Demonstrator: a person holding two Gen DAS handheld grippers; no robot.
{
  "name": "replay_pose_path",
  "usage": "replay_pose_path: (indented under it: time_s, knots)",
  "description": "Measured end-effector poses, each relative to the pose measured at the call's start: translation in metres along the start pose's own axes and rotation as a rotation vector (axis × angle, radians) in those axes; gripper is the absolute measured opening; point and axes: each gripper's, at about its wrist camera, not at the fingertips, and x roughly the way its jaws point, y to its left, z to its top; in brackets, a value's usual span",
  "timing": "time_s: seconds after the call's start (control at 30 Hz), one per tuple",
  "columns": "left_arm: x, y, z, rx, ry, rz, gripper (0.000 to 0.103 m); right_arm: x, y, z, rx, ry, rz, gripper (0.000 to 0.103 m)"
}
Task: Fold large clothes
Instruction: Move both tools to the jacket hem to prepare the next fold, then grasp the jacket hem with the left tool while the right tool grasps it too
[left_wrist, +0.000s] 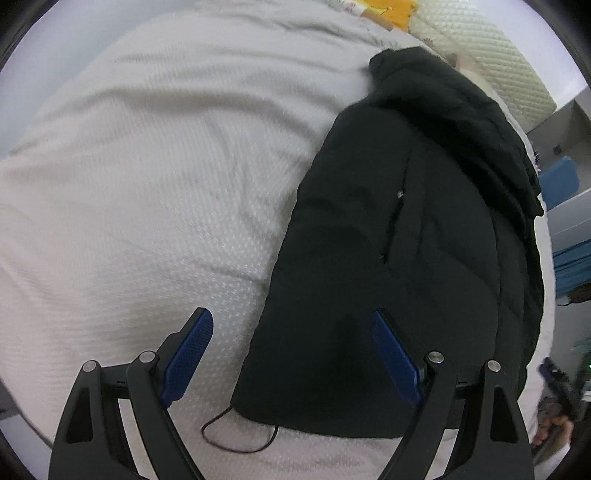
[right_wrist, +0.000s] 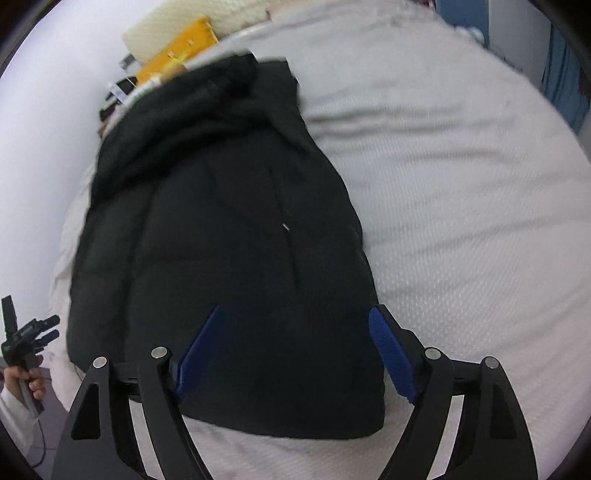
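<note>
I hold both grippers, left (left_wrist: 291, 358) and right (right_wrist: 297, 354), jaws apart, above the near hem of the black jacket (left_wrist: 399, 266) on the bed (left_wrist: 147, 184).

A white textured bedspread (left_wrist: 147, 221) covers the bed, with a yellow cloth (right_wrist: 181, 51) and a cream quilted pillow (left_wrist: 491, 55) at its far end, a thin black cord (left_wrist: 236, 439) looped on its near edge, and blue furniture (left_wrist: 559, 182) beside it.
</note>
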Motion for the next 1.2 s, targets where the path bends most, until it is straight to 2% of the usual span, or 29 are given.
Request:
replay_pose_path:
  time_s: [0.1, 0.23, 0.43, 0.57, 0.63, 0.73, 0.8, 0.83, 0.87, 0.9, 1.0, 1.2]
  knots:
    - [0.021, 0.004, 0.001, -0.009, 0.038, -0.054, 0.088, 0.021, -0.021, 0.002, 0.045, 0.029, -0.008, 0.083]
    - [0.04, 0.003, 0.001, -0.018, 0.049, -0.118, 0.087, 0.042, -0.038, 0.005, 0.064, 0.065, -0.008, 0.084]
    - [0.056, -0.013, -0.002, -0.017, 0.078, -0.224, 0.084, 0.07, -0.047, -0.006, 0.133, 0.191, 0.22, 0.085]
    - [0.06, -0.021, -0.002, -0.051, 0.107, -0.258, 0.068, 0.074, -0.042, -0.01, 0.149, 0.21, 0.298, 0.086]
    - [0.063, -0.022, 0.0, -0.092, 0.132, -0.295, 0.062, 0.069, -0.032, -0.009, 0.134, 0.219, 0.347, 0.081]
    - [0.061, -0.036, 0.005, -0.084, 0.171, -0.293, 0.053, 0.061, -0.016, -0.007, 0.084, 0.234, 0.379, 0.055]
    - [0.056, -0.047, 0.007, -0.069, 0.18, -0.277, 0.037, 0.051, -0.009, -0.001, 0.067, 0.235, 0.387, 0.025]
    - [0.052, -0.052, 0.008, -0.066, 0.183, -0.264, 0.033, 0.046, -0.009, 0.002, 0.056, 0.23, 0.393, 0.019]
    - [0.047, -0.057, 0.008, -0.064, 0.181, -0.247, 0.023, 0.042, -0.007, 0.003, 0.042, 0.227, 0.396, 0.012]
    - [0.043, -0.062, 0.008, -0.065, 0.177, -0.23, 0.015, 0.037, -0.007, 0.006, 0.027, 0.224, 0.401, 0.01]
    - [0.027, -0.073, 0.006, -0.083, 0.158, -0.18, 0.006, 0.015, -0.006, 0.01, -0.023, 0.209, 0.426, 0.006]
    - [-0.025, -0.095, -0.003, -0.092, 0.082, -0.156, 0.002, -0.028, -0.003, 0.021, -0.079, 0.158, 0.471, 0.004]
